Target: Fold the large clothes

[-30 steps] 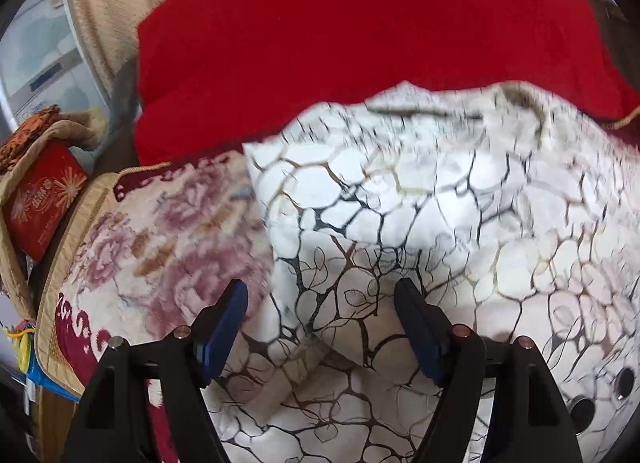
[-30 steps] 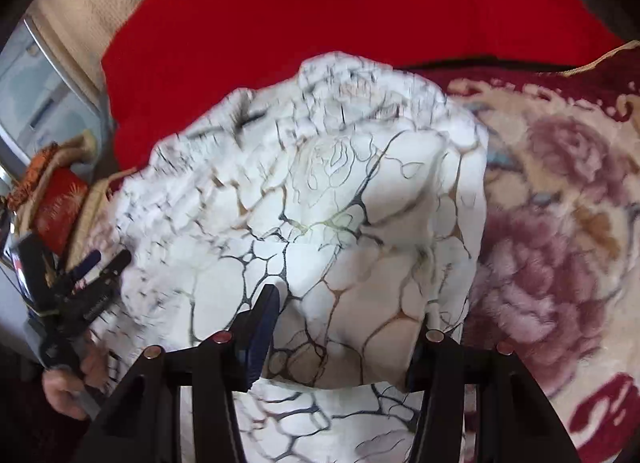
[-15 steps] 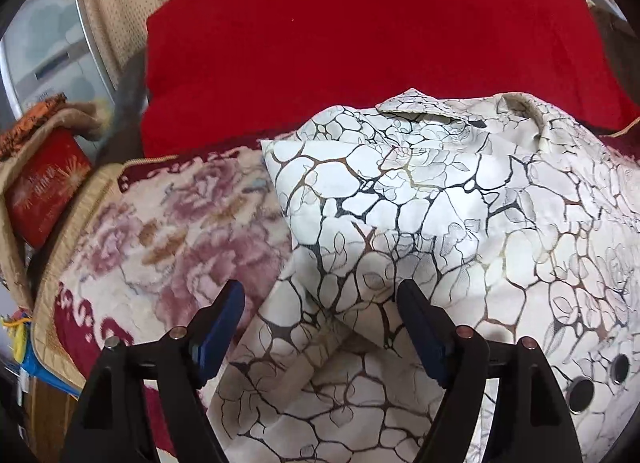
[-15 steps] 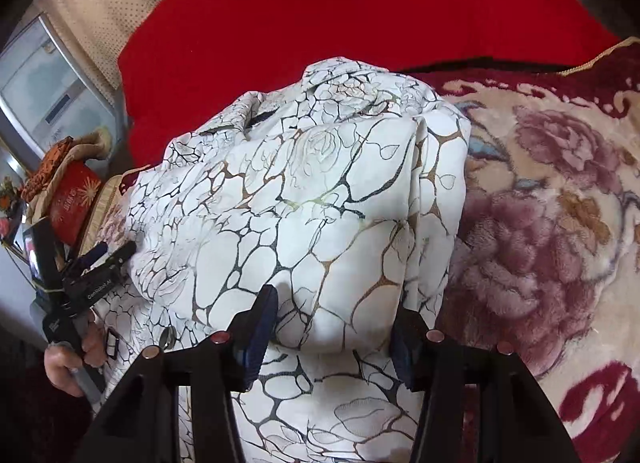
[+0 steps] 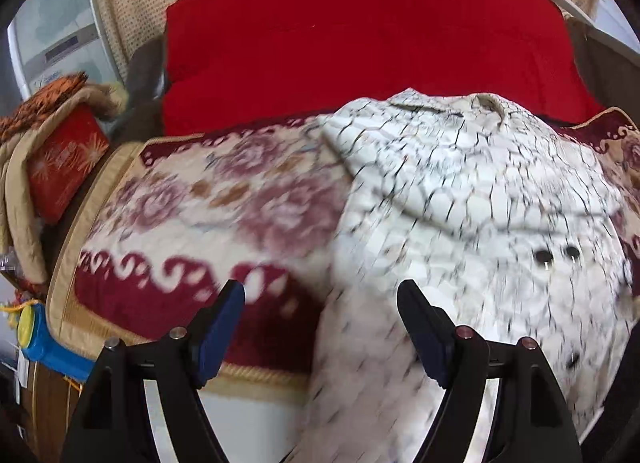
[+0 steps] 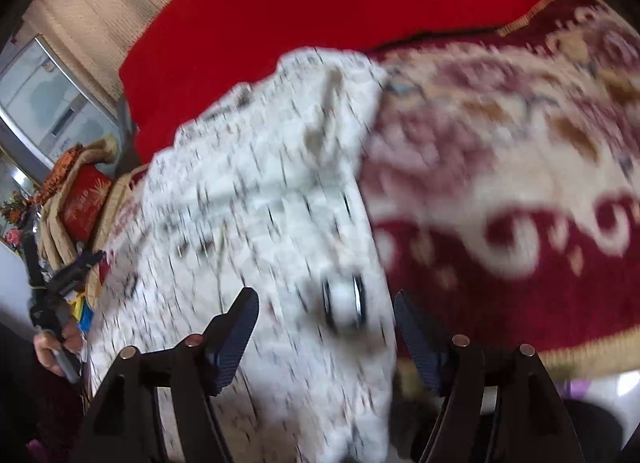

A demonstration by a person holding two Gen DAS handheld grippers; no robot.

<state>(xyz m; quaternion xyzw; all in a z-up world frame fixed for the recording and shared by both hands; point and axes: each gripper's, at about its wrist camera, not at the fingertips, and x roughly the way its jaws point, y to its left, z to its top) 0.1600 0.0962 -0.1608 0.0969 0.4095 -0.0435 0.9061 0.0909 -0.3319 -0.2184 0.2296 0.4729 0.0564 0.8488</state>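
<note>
One white crackle-print garment [image 5: 472, 199] lengthwise, collar toward red cushion [image 5: 360, 39].

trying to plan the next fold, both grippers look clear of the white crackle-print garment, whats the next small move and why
Probably bring both grippers back down to the near hem of the white crackle-print garment. The left gripper stands open and grips nothing; the right gripper is opening, its fingers not pressing the cloth, which lies loosely bunched on the floral blanket.

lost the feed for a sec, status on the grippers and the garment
Left gripper open, holding nothing. Right gripper opening, garment below, not pinched. Garment on blanket. Nothing in the way.
</note>
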